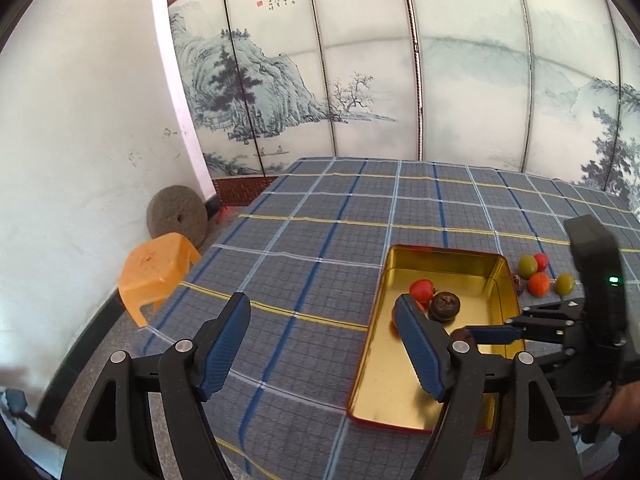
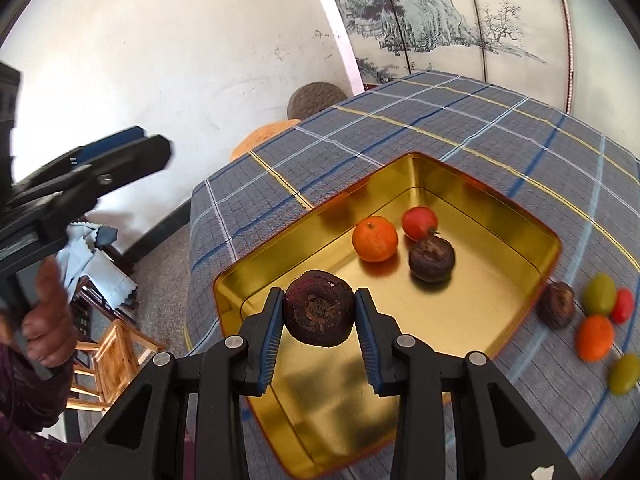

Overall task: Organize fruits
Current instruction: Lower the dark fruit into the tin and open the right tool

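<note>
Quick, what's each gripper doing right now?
Left gripper: open, nothing between its jaws.
Right gripper: shut on a dark brown fruit above the gold tin.

Gold tin (image 2: 500, 208) gleams on the grey-blue plaid cloth (image 2: 460, 128) with yellow and white lines. Inside it, an orange fruit (image 2: 375, 239), a red one (image 2: 419, 222), a dark brown one (image 2: 431, 259). Upper left in the right wrist view, a white wall (image 2: 160, 60).

Gold tin's (image 2: 500, 196) near half lies bare; three fruits (image 2: 431, 254) crowd its far end.
</note>
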Demonstrator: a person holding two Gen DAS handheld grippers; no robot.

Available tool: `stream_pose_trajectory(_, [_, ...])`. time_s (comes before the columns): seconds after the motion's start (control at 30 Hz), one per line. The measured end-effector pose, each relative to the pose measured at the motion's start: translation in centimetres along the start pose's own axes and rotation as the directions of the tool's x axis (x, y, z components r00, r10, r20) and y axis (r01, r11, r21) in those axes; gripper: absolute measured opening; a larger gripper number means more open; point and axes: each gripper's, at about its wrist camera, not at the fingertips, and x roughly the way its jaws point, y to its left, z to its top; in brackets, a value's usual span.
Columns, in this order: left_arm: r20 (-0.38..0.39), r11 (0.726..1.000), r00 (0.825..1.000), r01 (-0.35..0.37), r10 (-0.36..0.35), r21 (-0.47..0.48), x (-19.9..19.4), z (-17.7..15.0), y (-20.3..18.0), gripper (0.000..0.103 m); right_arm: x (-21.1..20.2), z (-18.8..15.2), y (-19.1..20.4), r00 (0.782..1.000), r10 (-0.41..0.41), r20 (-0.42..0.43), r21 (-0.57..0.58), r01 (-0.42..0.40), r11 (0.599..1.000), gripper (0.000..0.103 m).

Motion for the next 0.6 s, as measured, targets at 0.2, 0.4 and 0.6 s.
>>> stream_pose_trajectory(0.2, [0.023, 1.000, 1.000, -0.011, 0.011, 0.003, -0.7, 0.0, 0.6, 0.076, 1.6, 0.4, -0.2, 1.000, -0.008, -0.020, 0.011, 0.008, 1.000, 0.033])
stream_pose_trajectory(0.4, [0.037, 1.000, 0.999, -0.023, 0.022, 0.018, -1.2, 0.0, 0.5, 0.079, 2.4, 0.9, -0.2, 0.999, -0.015, -0.030, 0.012, 0.016, 1.000, 0.033])
stream_pose_trajectory(0.6, [0.040, 1.000, 0.999, -0.013, 0.012, 0.020, -1.3, 0.0, 0.2, 0.080, 3.1, 1.5, -0.1, 0.999, -0.026, -0.033, 0.000, 0.026, 1.000, 0.033])
